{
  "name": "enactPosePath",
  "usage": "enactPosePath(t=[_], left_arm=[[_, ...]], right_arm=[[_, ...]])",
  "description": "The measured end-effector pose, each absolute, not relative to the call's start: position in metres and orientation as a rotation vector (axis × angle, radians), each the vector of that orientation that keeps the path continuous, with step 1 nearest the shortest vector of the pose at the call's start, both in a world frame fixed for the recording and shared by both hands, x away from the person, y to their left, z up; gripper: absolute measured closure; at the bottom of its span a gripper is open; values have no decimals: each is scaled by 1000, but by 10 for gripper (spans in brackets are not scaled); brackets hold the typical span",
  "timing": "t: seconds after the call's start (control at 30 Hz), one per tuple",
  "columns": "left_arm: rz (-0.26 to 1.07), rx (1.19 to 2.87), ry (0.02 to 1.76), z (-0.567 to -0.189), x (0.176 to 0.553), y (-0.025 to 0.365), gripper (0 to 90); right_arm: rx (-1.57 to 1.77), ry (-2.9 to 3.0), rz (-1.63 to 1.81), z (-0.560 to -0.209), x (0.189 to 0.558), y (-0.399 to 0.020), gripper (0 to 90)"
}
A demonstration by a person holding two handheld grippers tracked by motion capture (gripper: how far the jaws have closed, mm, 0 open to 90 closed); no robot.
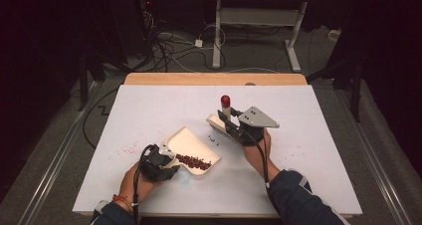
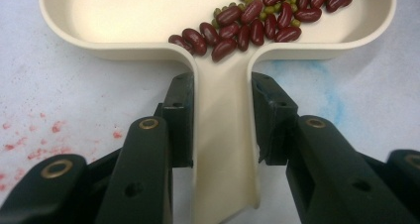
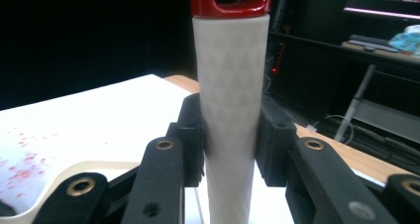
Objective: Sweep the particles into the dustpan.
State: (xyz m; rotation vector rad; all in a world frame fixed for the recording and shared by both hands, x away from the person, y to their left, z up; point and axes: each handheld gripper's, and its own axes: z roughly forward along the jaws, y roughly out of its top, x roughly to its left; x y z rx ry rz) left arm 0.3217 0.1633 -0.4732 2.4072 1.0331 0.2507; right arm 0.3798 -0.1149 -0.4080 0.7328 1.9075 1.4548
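The left gripper (image 2: 223, 120) clamps the cream dustpan's handle (image 2: 223, 149), red kidney beans (image 2: 257, 23) and green ones piled just beyond its jaws, while the right gripper (image 3: 230, 135) clasps a white brush handle (image 3: 230, 85), its red cap cut off above.

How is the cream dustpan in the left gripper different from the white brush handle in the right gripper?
The dustpan lies flat on the table and holds red and green beans; the brush handle stands upright and carries nothing. The dustpan is plain and smooth; the brush handle has a diamond texture and a red cap. Both are clamped by the handle: the left gripper and right gripper are shut.
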Motion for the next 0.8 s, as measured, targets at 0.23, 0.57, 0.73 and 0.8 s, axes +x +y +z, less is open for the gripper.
enactPosePath(t=[0.23,0.57,0.73,0.8], left_arm=[[252,2409,1031,-474,322,163,637],[251,2413,1026,-474,323,161,637],[253,2408,1029,-474,323,160,636],[253,2408,1025,-473,324,160,637]], right_arm=[[739,1899,1472,-406,379,-116,695],[743,1896,1475,-406,381,-117,696],[727,1918,1487,-406,377,-113,695],[724,1922,1489,-407,376,-112,694]])
